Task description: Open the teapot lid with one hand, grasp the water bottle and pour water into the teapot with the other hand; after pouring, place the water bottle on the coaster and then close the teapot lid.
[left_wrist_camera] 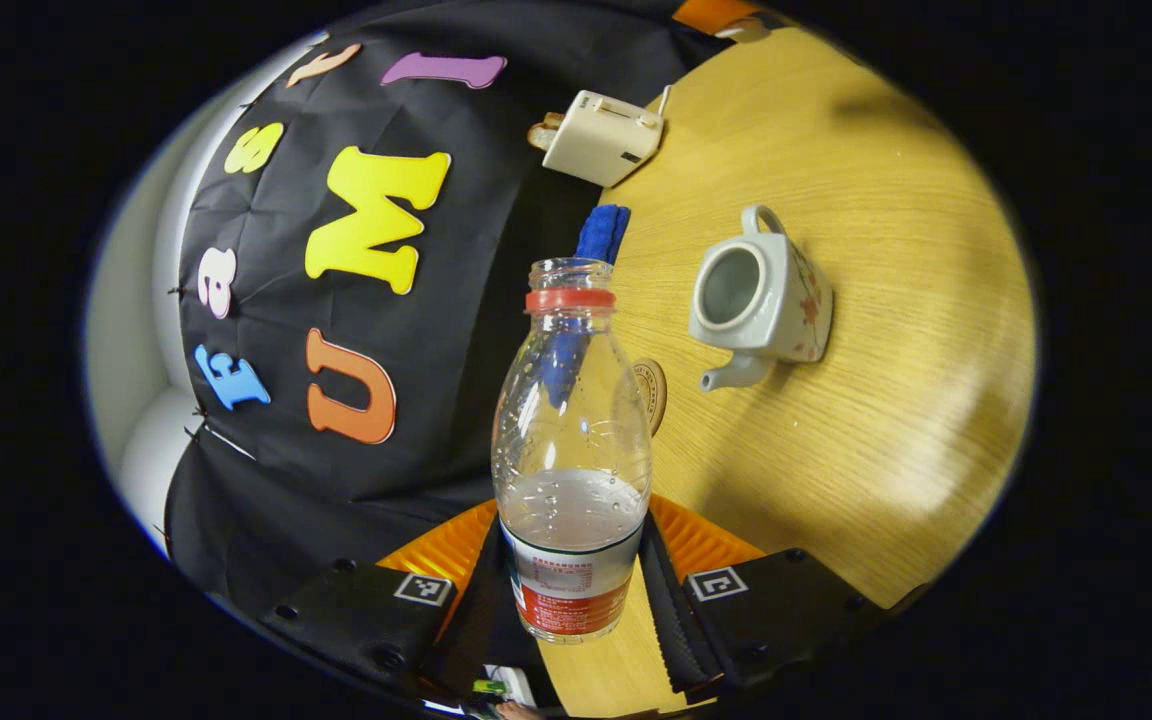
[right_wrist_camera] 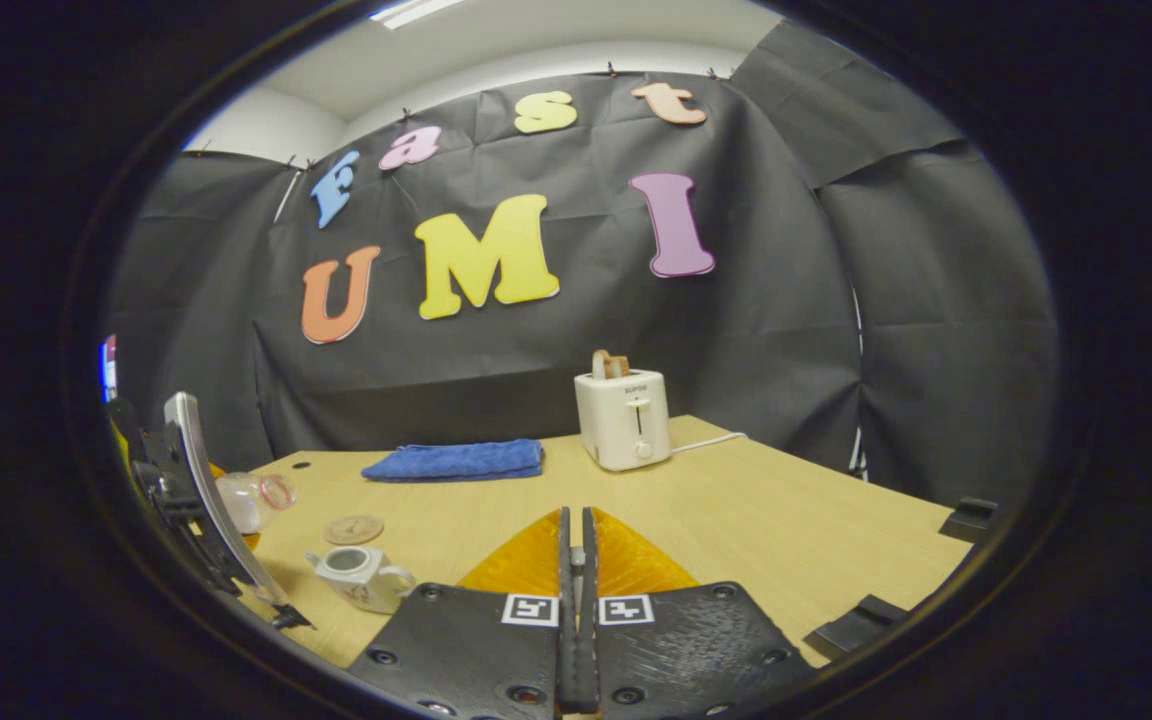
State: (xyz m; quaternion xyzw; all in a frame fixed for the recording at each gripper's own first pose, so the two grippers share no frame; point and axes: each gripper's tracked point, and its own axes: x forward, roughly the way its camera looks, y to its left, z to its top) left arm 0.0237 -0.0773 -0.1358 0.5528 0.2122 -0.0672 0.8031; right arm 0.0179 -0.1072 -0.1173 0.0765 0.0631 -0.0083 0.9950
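Note:
My left gripper [left_wrist_camera: 572, 570] is shut on a clear water bottle [left_wrist_camera: 572, 420], gripping it at the label. The bottle has no cap, a red neck ring and water in its lower part. In the right gripper view that gripper [right_wrist_camera: 198, 500] holds the bottle [right_wrist_camera: 254, 500] tipped on its side, mouth toward the white teapot [right_wrist_camera: 361, 575]. The teapot [left_wrist_camera: 758, 298] stands lidless on the table. A round coaster [left_wrist_camera: 652, 394] lies beside it, also seen as the coaster [right_wrist_camera: 353, 529]. My right gripper [right_wrist_camera: 576, 535] is shut, with a pale sliver of the teapot lid pinched between its fingers.
A folded blue towel [right_wrist_camera: 456, 460] and a white toaster [right_wrist_camera: 624, 418] with its cord sit at the back of the wooden table [right_wrist_camera: 786, 540]. The towel [left_wrist_camera: 601, 232] and toaster [left_wrist_camera: 601, 135] lie beyond the bottle. The black cloth wall closes the far side.

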